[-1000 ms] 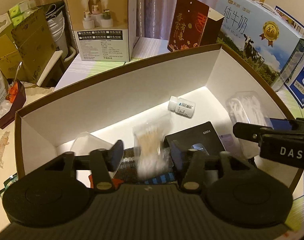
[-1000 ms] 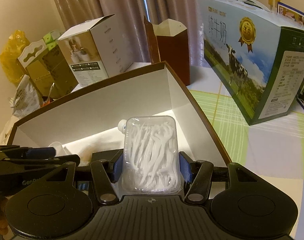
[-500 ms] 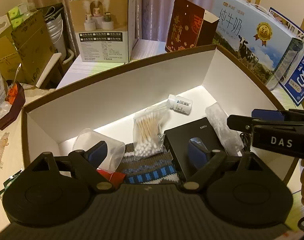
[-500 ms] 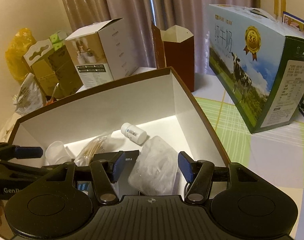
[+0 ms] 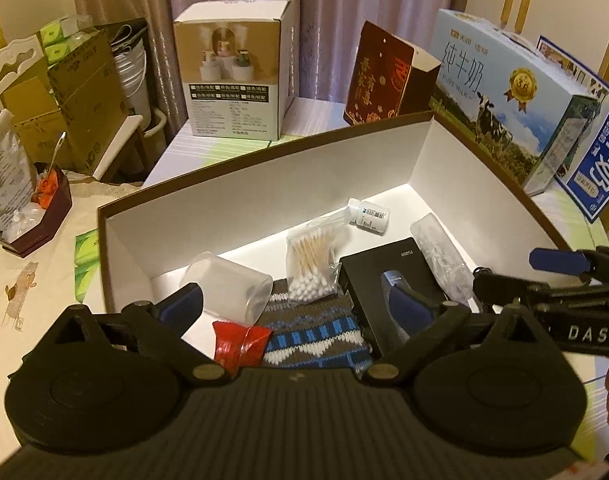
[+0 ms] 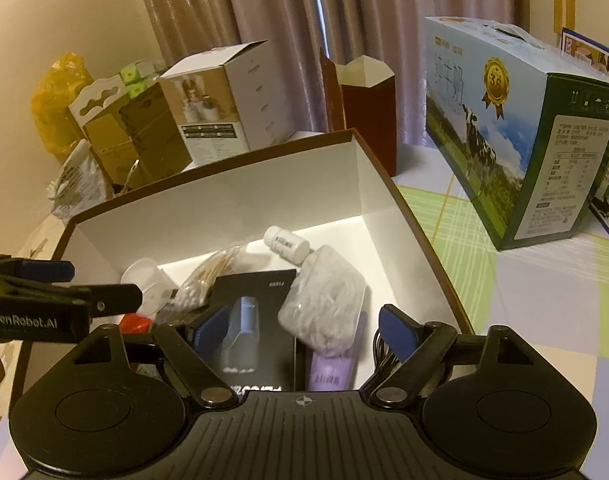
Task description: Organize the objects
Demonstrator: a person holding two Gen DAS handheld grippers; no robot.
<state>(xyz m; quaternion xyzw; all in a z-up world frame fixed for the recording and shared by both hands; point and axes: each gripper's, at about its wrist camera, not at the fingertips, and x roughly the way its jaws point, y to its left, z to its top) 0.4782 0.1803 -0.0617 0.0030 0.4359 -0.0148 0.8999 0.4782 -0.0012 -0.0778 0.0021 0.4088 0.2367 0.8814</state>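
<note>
A brown-rimmed white box point(image 5: 264, 176) point(image 6: 232, 200) holds several items: a bag of cotton swabs point(image 5: 313, 258) point(image 6: 208, 280), a clear case of floss picks point(image 5: 440, 260) point(image 6: 324, 308), a white pill bottle point(image 5: 368, 214) point(image 6: 286, 244), a black box point(image 5: 388, 276) point(image 6: 260, 320), a clear plastic cup point(image 5: 228, 288), a knitted sock point(image 5: 316, 336) and a red piece point(image 5: 240, 340). My left gripper point(image 5: 296, 304) hangs open above the near side of the box, empty. My right gripper point(image 6: 308, 328) is open above the floss case and the black box, holding nothing.
Behind the box stand a white product carton point(image 5: 234, 88), a dark red carton point(image 5: 384, 76) and a milk carton point(image 5: 512, 96) point(image 6: 516, 132). A blue carton point(image 5: 600, 168) is at far right. A small dark tray point(image 5: 36, 216) sits on the left of the table.
The left gripper opened and dropped the cotton swab bag into the box. The right gripper opened and released the floss case, which now lies tilted against the black box. Both grippers pulled back.
</note>
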